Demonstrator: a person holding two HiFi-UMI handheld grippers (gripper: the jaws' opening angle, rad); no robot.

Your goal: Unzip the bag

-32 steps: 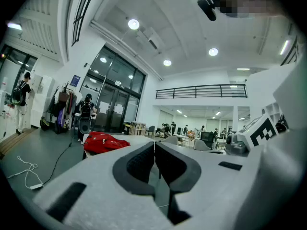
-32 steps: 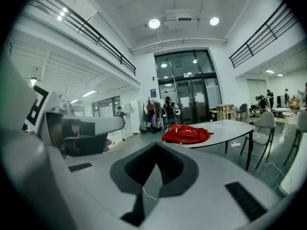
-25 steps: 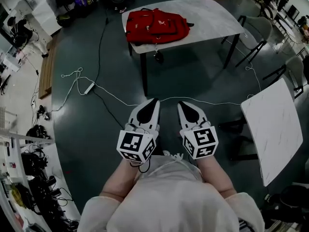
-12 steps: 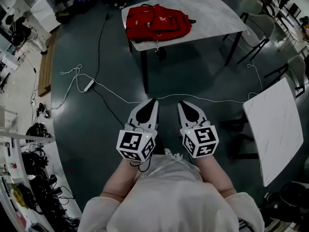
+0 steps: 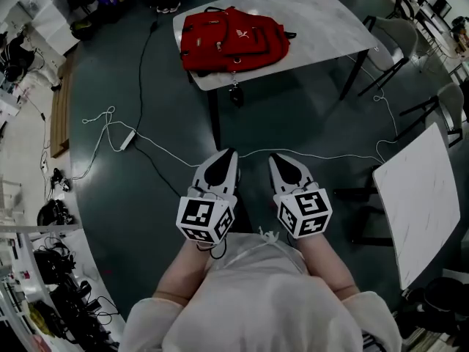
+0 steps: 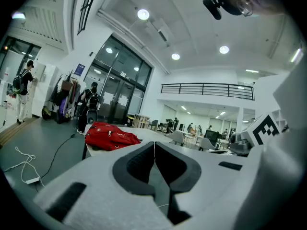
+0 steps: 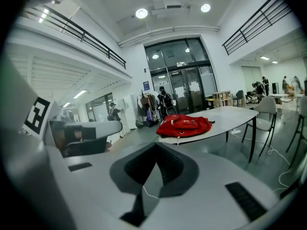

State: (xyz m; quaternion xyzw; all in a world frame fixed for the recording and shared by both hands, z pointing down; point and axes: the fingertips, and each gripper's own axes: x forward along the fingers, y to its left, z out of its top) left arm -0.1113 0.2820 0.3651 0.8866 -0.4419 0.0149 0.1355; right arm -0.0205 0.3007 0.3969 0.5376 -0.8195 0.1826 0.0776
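Gradually the red bag (image 5: 231, 39) grows in the head view: over the past second it comes to sit a little larger and further left in the picture, which suggests the person is walking toward it and not yet working on it. It lies flat at the left end of the grey table (image 5: 330, 20), with a dangling strap (image 5: 234, 94) hanging over the near edge. The left gripper (image 5: 230, 154) and right gripper (image 5: 275, 158) keep their place side by side close to the body, well apart from the bag and pointing ahead at it. Each has its jaws pressed together at the tips, with nothing between them. So the unzipping has not begun, only the approach. The jaws will likely need to part before either can pinch a zip pull, which is too small to pick out from here.
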